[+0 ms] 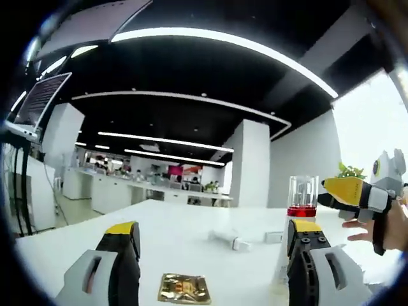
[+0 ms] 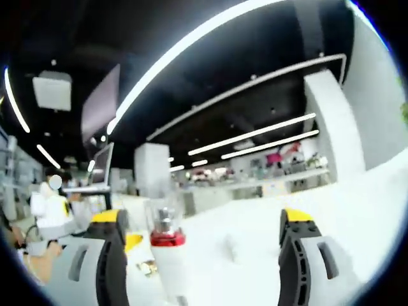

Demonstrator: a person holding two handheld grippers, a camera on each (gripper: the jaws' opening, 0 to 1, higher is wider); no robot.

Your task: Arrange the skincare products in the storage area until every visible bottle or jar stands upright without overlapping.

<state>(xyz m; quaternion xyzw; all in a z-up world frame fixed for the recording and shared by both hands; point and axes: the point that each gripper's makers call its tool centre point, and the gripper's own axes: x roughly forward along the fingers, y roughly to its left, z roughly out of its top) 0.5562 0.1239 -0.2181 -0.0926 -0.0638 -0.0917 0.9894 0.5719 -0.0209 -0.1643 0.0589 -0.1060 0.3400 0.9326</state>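
Your left tongs [image 1: 213,255] are spread wide and hold nothing, raised a little above the white surface [image 1: 185,223], and that leaves you free to choose what to take first. Between their two jaws, close in front, a small gold sachet [image 1: 184,288] lies flat. Farther ahead, also between the jaws, a white tube [image 1: 229,240] lies on its side, so by my reading it still needs standing up. Just behind the right-hand jaw stands a white bottle with a red collar and clear cap [image 1: 301,197], already upright. Beyond that jaw, your right tongs [image 1: 344,191] reach in from the side with your hand [image 1: 389,226] behind them, their yellow tips pointing at the bottle's cap. In the right gripper view, your right tongs [image 2: 204,245] are also released and wide apart, with the same red-collared bottle [image 2: 167,255] standing between the jaws, nearer the left-hand one; the picture is blurred, so I cannot tell whether that jaw touches it. That framing suggests you are lining up either to steady the bottle or to shift it. A small pale thing [image 1: 273,237] lies on the surface close to the bottle's base, too small to name.
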